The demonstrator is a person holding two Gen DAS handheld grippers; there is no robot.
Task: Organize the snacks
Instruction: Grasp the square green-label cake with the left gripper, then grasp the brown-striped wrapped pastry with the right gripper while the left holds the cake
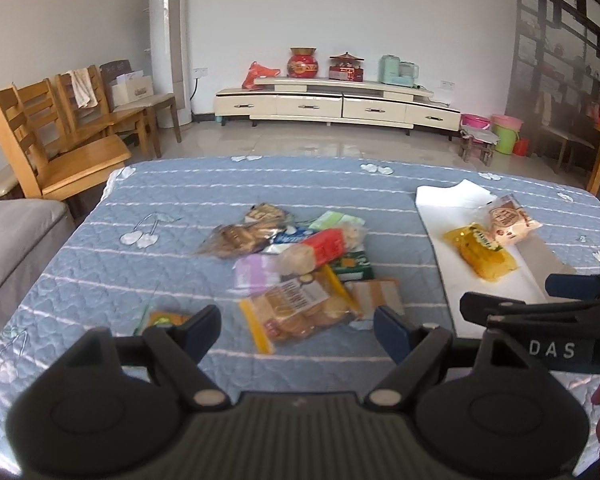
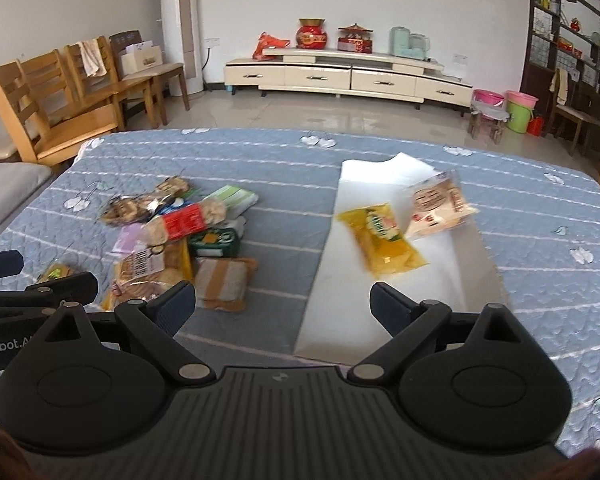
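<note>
A pile of several snack packets (image 1: 296, 264) lies mid-table, also in the right wrist view (image 2: 180, 240). A biscuit bag with a yellow zip strip (image 1: 300, 312) is nearest my left gripper (image 1: 298, 328), which is open and empty just short of it. A white sheet (image 2: 384, 280) lies to the right, holding a yellow packet (image 2: 384, 240) and a pale packet (image 2: 436, 208). My right gripper (image 2: 282, 304) is open and empty above the sheet's near left edge. A small green-orange packet (image 1: 164, 318) lies by my left fingertip.
The table wears a blue quilted cloth (image 1: 140, 248). Wooden chairs (image 1: 52, 136) stand at the left, a grey sofa (image 1: 8, 240) at the near left. A TV cabinet (image 1: 332, 104) and plastic buckets (image 1: 504, 132) are across the floor.
</note>
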